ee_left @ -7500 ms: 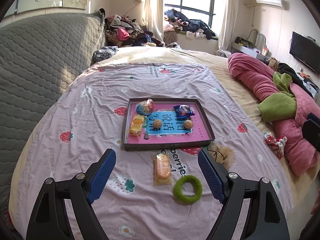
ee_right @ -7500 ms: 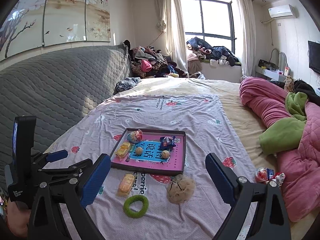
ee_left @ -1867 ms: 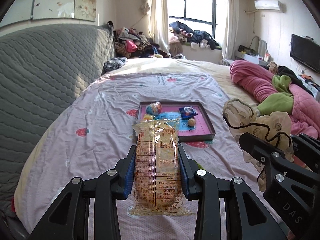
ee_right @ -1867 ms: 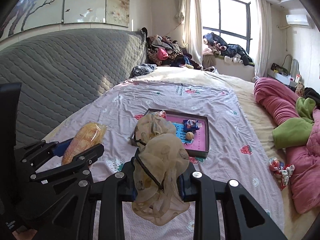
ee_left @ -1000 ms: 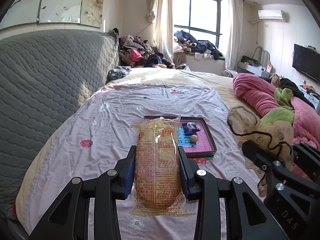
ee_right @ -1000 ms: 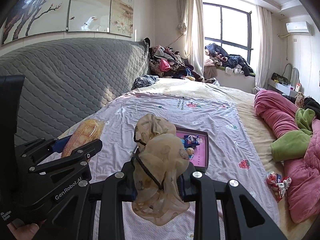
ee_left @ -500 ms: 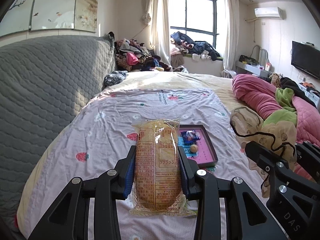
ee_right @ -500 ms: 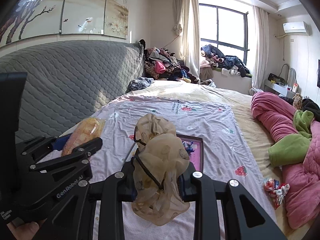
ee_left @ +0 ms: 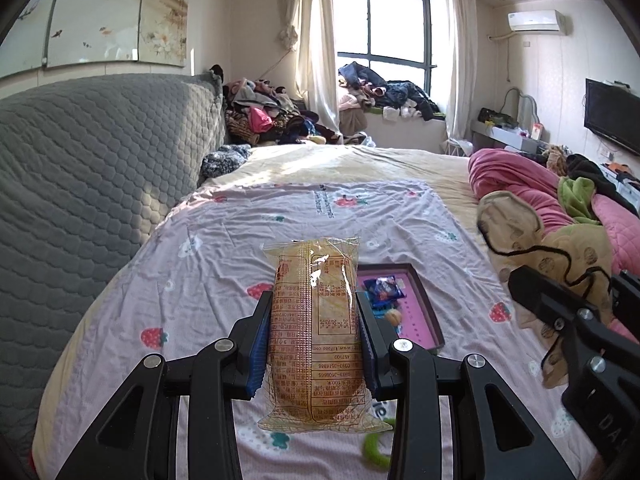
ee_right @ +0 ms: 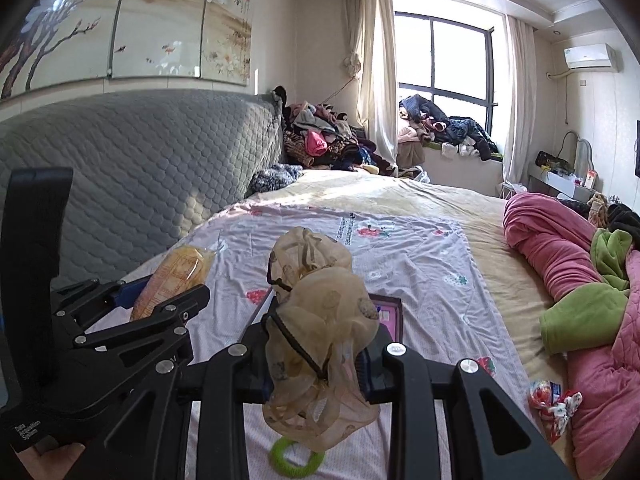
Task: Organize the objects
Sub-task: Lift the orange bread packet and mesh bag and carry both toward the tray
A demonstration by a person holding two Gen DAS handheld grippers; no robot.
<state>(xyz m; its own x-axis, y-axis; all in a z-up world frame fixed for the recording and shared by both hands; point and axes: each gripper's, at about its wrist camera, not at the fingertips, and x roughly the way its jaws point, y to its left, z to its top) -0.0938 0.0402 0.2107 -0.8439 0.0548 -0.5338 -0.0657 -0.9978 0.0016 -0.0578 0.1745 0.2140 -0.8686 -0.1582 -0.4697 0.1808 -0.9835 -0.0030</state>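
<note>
Holding blue packet (ee_left: 385, 289), small ball (ee_left: 393, 315): pink tray (ee_left: 425, 309).

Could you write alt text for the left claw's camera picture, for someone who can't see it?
The left claw grips a clear-wrapped bread snack upright between its blue pads, above a bed with a strawberry-print sheet. Behind it lies a purple tray holding small snacks; at right the other claw carries a beige mesh pouch.

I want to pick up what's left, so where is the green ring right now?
The green ring lies on the strawberry sheet at the bottom of the right wrist view, just under the beige fabric bundle in the right gripper, nearer than the tray.
</note>
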